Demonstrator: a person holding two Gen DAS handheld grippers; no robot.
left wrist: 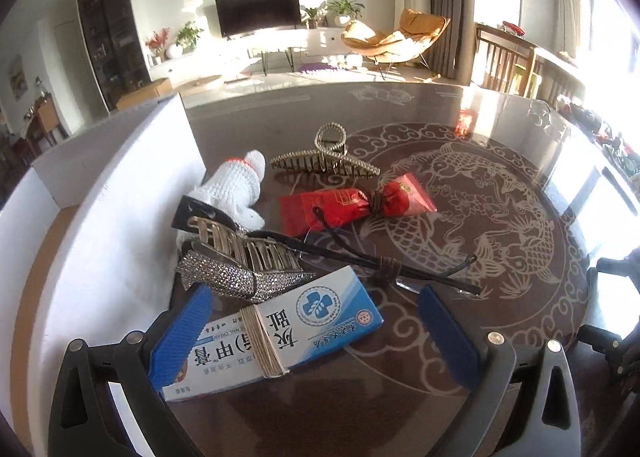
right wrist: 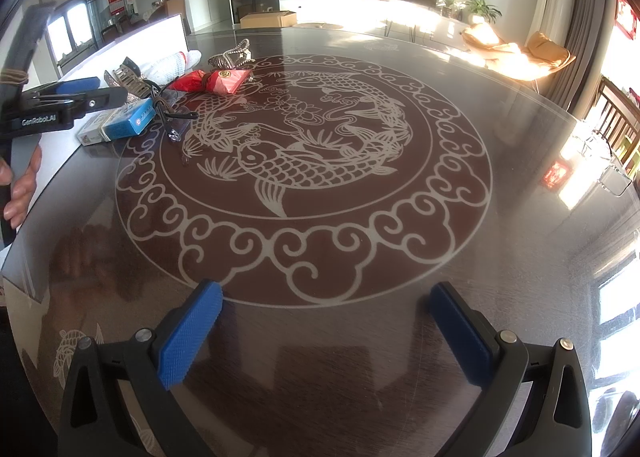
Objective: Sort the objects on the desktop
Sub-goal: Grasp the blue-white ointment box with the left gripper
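Looking along the left gripper (left wrist: 316, 331), its blue pads are seen spread wide, with the near end of a blue-and-white cream box (left wrist: 276, 333) lying between them; whether either pad touches the box cannot be told. The box is bound with a band and rests near the table's (left wrist: 500, 397) left edge, beside a white box (left wrist: 120, 193). Just behind it, a rhinestone hair clip (left wrist: 236, 277), a metal comb clip (left wrist: 248, 247) and black glasses (left wrist: 360, 257) are piled together. Farther in, a white knitted glove (left wrist: 236, 185), a gold claw clip (left wrist: 326, 159) and a red pouch (left wrist: 356, 201) are laid.

From the right wrist view, the right gripper (right wrist: 324, 333) is held wide apart over bare glass near the table's near edge, gripping nothing. The same clutter is seen at the far left, where a hand (right wrist: 22, 185) holds the left gripper.
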